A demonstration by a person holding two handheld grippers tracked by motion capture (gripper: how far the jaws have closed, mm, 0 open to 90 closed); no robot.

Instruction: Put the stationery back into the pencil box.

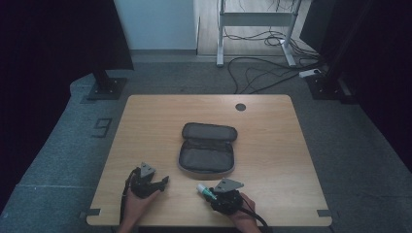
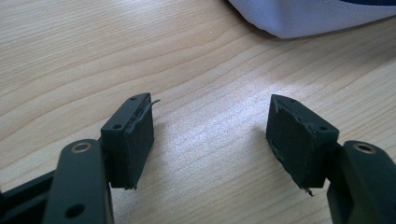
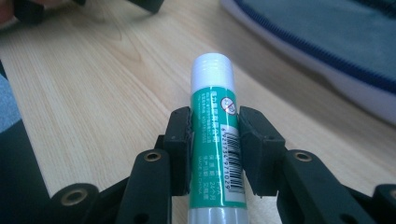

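At the worktop's (image 1: 272, 126) near edge, the left gripper (image 1: 163, 181) lies low at about 7 o'clock from the open pencil case (image 1: 207, 148), aimed toward 2 o'clock, its jaws wide apart over bare wood. The right gripper (image 3: 215, 140), at about 6 o'clock from the case, is clamped on a glue stick (image 3: 215, 140) whose white cap points toward 10 o'clock. Its green label carries a barcode and "MADE IN CHINA"; the smaller print is unreadable.
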